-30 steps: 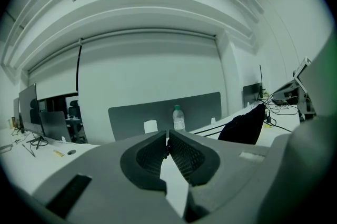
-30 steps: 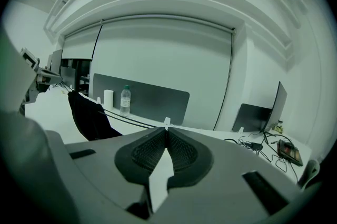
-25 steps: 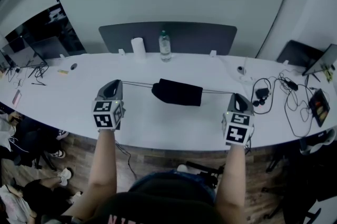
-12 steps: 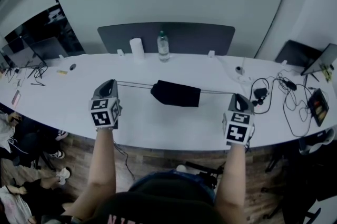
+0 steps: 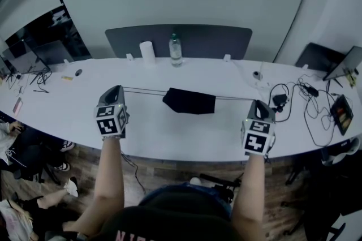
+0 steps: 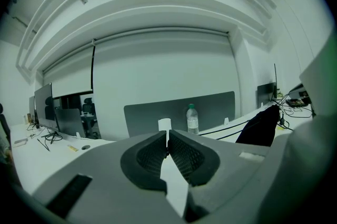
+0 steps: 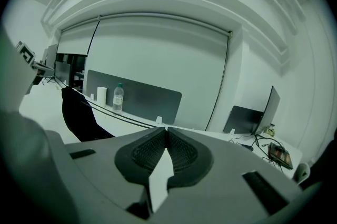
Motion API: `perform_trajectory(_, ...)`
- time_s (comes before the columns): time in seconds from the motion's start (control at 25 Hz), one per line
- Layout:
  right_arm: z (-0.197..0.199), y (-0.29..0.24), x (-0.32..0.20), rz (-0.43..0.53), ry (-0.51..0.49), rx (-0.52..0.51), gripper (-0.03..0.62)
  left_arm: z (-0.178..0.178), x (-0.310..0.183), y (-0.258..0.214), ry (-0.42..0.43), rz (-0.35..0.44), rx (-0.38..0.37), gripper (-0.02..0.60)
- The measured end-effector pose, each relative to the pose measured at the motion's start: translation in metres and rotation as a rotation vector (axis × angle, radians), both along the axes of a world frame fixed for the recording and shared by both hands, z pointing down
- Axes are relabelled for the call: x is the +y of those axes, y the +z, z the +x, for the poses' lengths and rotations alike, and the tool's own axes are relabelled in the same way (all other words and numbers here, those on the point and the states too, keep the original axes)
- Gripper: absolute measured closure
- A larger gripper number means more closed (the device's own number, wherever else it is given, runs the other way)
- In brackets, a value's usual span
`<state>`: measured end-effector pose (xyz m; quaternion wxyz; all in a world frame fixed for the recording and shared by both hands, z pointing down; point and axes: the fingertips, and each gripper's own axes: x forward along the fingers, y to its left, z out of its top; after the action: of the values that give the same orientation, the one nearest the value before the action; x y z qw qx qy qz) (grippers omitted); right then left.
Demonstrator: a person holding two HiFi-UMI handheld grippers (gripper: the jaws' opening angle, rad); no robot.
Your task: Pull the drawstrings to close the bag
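Black fabric bag (image 5: pixel 189 101) sits mid-bench on the white bench (image 5: pixel 169 135), and nothing of what's inside it shows from any angle. The strings come out along its far edge, the 12 o'clock side. The left drawstrings (image 5: pixel 144 91) run out straight toward 9 o'clock into the left tool (image 5: pixel 120 89). In the left gripper view that tool's (image 6: pixel 167 145) pads are pressed together at the tips, with a dark bit of cord nipped between them. Same deal on the other side: the right drawstrings (image 5: pixel 232 99) stretch toward 3 o'clock to the right tool (image 5: pixel 255 102). Its (image 7: pixel 166 133) pads are squeezed together too, with the cords leading right up to the tips. Both sets of cords look taut and off the bench surface.

At 12 o'clock from the bag there's a clear plastic bottle (image 5: pixel 175 50) standing upright – can't really tell how full it is. Just beside the bottle, at 11 o'clock from the bag, is a white roll (image 5: pixel 147 52), also upright. Both stand in front of a grey divider panel (image 5: pixel 215 41).
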<state>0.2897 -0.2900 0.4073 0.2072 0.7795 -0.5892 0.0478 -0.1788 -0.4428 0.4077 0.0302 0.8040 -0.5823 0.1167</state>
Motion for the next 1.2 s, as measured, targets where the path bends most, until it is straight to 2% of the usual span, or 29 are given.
perform_trajectory(1.2, 0.011, -0.003, 0.005, -0.005, 0.063, 0.043, 0.589, -0.037, -0.009, 0.007, -0.066, -0.019, 0.010, 0.568)
